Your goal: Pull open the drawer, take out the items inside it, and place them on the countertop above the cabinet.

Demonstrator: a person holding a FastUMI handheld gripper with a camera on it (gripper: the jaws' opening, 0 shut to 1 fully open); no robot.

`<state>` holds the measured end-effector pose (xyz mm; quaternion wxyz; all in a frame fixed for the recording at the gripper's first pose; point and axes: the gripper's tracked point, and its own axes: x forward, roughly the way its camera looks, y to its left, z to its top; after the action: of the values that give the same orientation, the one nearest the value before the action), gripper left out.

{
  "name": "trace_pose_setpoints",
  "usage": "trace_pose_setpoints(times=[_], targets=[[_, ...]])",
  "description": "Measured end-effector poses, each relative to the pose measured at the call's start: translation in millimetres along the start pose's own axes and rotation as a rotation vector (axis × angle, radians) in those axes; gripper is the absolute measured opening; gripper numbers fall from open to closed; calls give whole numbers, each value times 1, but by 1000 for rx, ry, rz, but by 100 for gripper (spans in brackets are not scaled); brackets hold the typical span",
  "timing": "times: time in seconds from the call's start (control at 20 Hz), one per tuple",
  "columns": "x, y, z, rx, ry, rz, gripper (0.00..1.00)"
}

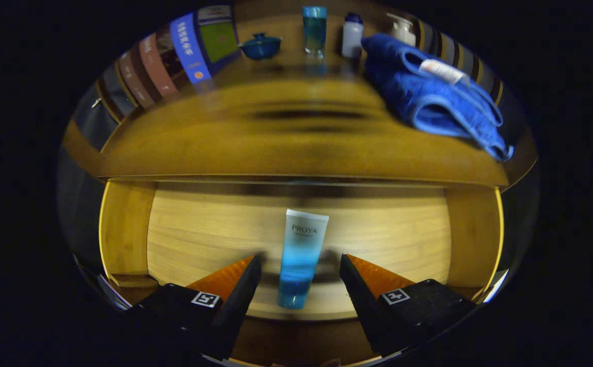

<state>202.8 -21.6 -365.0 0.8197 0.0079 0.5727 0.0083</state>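
The tube (300, 257) lay flat on the floor of the open drawer (123, 229), cap end toward you, lined up between your fingers so a straight push would bracket it. Your gripper (300, 267) was spread wide, touching nothing, a gap on each side of the tube. Above, the counter (255, 142) had bare room in front of the towel (429, 97), bottles (351, 34) and books (189, 48). Motion blur smeared the counter, and its front edge hid the drawer's back.
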Motion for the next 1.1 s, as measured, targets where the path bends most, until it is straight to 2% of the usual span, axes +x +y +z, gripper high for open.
trace_pose_setpoints(times=[0.15,0.4,0.5,0.6,0.75,0.9,1.1], targets=[[11,-5,-3,31,77,-25,77],[16,4,12,4,87,-56,48],[7,7,11,21,75,-25,32],[-10,23,6,49,77,68,31],[-44,40,5,37,53,149,31],[-82,48,4,15,25,198,31],[-125,59,36,8,-47,250,31]])
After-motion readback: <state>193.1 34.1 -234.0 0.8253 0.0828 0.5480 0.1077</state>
